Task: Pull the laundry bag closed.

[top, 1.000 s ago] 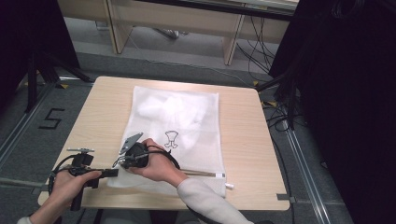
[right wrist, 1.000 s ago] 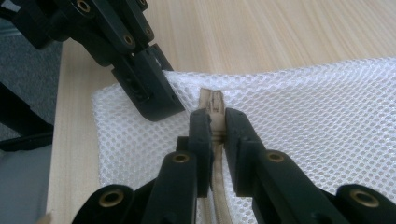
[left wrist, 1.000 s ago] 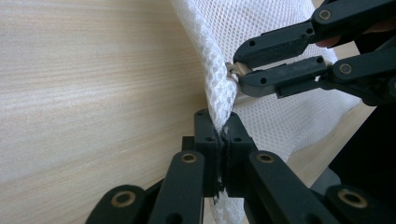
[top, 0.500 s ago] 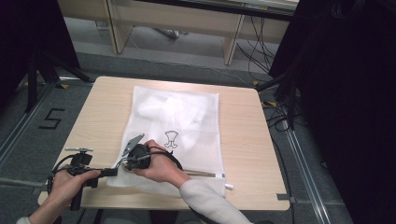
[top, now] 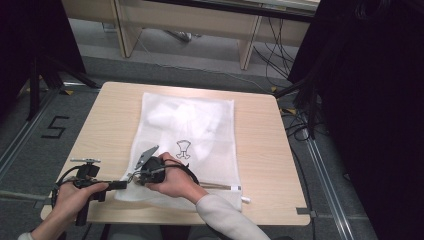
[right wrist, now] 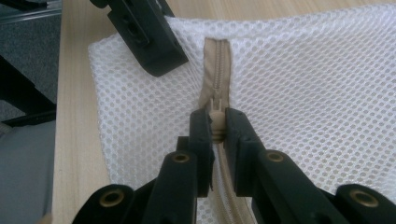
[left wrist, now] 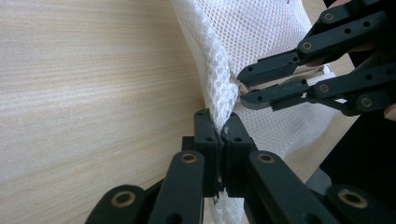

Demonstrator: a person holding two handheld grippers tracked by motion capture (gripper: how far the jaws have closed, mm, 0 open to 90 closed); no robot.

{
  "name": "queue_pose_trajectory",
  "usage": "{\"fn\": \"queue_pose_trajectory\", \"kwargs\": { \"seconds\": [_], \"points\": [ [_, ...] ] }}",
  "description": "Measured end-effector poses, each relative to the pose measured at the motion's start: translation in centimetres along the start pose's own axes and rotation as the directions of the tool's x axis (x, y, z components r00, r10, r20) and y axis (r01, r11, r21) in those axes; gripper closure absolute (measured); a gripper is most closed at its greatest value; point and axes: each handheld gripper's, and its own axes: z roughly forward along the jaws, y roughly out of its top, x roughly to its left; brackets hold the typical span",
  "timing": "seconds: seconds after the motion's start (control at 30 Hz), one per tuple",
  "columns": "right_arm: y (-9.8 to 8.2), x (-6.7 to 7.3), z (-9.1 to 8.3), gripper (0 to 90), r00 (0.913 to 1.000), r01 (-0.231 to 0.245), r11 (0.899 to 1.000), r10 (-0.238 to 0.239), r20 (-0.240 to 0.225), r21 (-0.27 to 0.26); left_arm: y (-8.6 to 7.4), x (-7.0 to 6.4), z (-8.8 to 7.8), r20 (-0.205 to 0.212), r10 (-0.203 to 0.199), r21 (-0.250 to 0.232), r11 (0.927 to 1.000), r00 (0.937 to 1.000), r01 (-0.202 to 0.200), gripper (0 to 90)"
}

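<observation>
A white mesh laundry bag (top: 200, 125) lies flat on the wooden table (top: 260, 150), with a white garment showing inside it. A beige zipper (right wrist: 217, 60) runs along its near edge. My left gripper (left wrist: 223, 128) is shut on the bag's near left corner, the mesh (left wrist: 261, 42) bunched between its pads. In the high view it (top: 124, 184) sits at the bag's left end. My right gripper (right wrist: 215, 122) is shut on the zipper pull (right wrist: 215, 116), a short way from that corner. The high view has the right gripper (top: 135, 176) pointing left, close to the left one.
The table's near edge (top: 200, 222) runs just under both hands. A small black outline figure (top: 183, 148) is printed on the bag. Beyond the table are grey floor with a "5" mark (top: 56, 127), cables (top: 300, 125), a pale bench and dark curtains at both sides.
My right hand has edged slightly to the right along the bag's near edge. The left hand and the bag have stayed put.
</observation>
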Motion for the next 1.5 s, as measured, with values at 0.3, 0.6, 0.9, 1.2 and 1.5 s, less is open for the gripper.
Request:
{"fn": "queue_pose_trajectory", "kwargs": {
  "seconds": [0.3,0.6,0.9,1.2,1.5],
  "points": [
    [-0.4,-0.1,0.0,82.8,1.0,0.009,1.0,-0.009,-0.002,0.013,0.0,-0.1,-0.1,0.014,0.0,-0.007,1.0,0.9999,0.0,86.3],
    [-0.5,-0.2,0.0,82.8,1.0,0.008,0.999,-0.008,-0.001,0.034,0.0,-0.3,-0.2,0.012,-0.004,-0.033,0.9995,0.9999,0.005,86.3],
    [-1.0,-0.5,-0.2,82.8,1.0,0.0,0.999,0.0,-0.005,0.048,0.0,-0.4,-0.3,0.012,0.0,-0.042,0.9991,0.9999,0.0,86.3],
    [-1.3,-0.6,-0.7,82.8,0.9999,-0.013,0.998,0.013,-0.007,0.057,0.1,-0.4,-0.3,0.024,0.008,-0.031,0.9995,0.9997,-0.007,86.3],
    [-1.9,-0.7,-0.9,82.8,0.9998,-0.019,0.997,0.02,-0.007,0.076,0.0,-0.5,-0.4,0.003,0.007,-0.05,0.9987,1.0,-0.007,86.3]
  ]
}}
